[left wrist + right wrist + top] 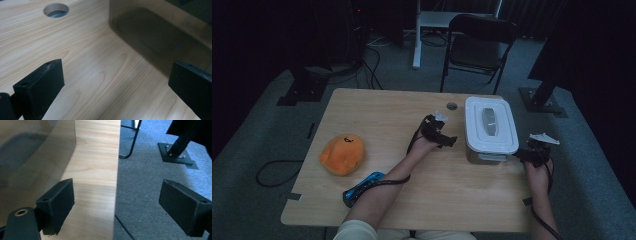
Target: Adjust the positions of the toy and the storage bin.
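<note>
Two grippers are brought in on either side of a lidded container (pixel 490 131), which stands right of centre in the high view on the wooden table (pixel 387 120). The step in hand is judged to be an approach: the box is flanked but not yet touched, and a two-sided grasp or lift appears to be prepared.

At far left of the high view an orange plush toy (pixel 342 154) is seen, and a blue object (pixel 362 188) lies at lower left beside the forearm; neither is being reached for.

Next, near the middle of that view, the left gripper (pixel 451 141) is held just beside the container's left wall. In the left gripper view its jaws are spread wide with only bare tabletop between them, while the container's translucent wall (pixel 160 37) fills the upper right and a round cable hole (pixel 56 10) is seen at upper left.

At the right of the high view, the right gripper (pixel 523 156) is held near the container's lower right corner, at the table's edge. In the right gripper view its jaws are likewise spread apart, with nothing pinched; the container wall (pixel 32 152) occupies the upper left, and grey carpet (pixel 150 170) lies beyond the table edge on the right.

The next move is judged to call for both grippers to be brought inward until the walls or the lid's rim are met, evenly, so that the box is not pushed sideways.
</note>
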The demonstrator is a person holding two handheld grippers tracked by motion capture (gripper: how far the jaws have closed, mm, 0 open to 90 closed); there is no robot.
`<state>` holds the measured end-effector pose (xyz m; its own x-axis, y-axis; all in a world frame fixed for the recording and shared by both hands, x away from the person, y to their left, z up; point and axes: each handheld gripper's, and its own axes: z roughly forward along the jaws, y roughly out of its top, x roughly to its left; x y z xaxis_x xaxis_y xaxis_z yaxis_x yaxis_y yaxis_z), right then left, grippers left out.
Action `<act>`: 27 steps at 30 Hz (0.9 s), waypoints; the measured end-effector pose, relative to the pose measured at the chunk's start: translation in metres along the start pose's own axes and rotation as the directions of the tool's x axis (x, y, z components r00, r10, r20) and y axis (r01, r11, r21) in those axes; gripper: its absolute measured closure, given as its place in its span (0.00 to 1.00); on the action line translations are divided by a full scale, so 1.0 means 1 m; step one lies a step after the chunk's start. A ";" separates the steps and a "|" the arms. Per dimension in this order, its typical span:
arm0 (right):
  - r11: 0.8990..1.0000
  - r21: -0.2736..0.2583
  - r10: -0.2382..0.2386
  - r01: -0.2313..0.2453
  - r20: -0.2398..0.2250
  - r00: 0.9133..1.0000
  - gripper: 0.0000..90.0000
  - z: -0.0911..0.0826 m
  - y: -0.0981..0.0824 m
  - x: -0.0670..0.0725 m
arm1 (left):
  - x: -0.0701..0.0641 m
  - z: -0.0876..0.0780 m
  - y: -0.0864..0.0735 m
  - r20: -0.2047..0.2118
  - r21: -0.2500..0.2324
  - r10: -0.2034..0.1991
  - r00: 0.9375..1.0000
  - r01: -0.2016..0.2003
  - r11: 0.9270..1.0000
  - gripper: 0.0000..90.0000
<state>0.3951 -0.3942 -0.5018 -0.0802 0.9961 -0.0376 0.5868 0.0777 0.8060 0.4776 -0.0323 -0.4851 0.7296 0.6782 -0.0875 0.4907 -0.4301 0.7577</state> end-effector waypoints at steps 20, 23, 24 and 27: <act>0.998 0.022 -0.055 0.059 -0.137 0.989 0.18 0.013 0.016 0.015 | -0.008 0.014 0.018 -0.029 0.065 0.032 0.999 -0.030 0.997 0.01; 0.997 0.020 -0.076 0.080 -0.138 0.987 0.18 0.013 0.018 0.022 | -0.007 0.010 0.015 -0.033 0.063 0.050 0.998 -0.048 0.997 0.01; 0.997 0.020 -0.075 0.079 -0.138 0.988 0.19 0.012 0.018 0.023 | -0.007 0.009 0.015 -0.033 0.072 0.058 0.998 -0.056 0.996 0.01; 0.997 0.001 -0.078 0.079 -0.139 0.987 0.21 0.012 0.017 0.028 | -0.007 0.005 0.011 -0.041 0.073 0.076 0.996 -0.073 0.995 0.01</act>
<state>0.4123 -0.3641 -0.4963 -0.2373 0.9713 -0.0176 0.5797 0.1561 0.7997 0.4800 -0.0450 -0.4787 0.7445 0.6676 -0.0029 0.4698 -0.5208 0.7128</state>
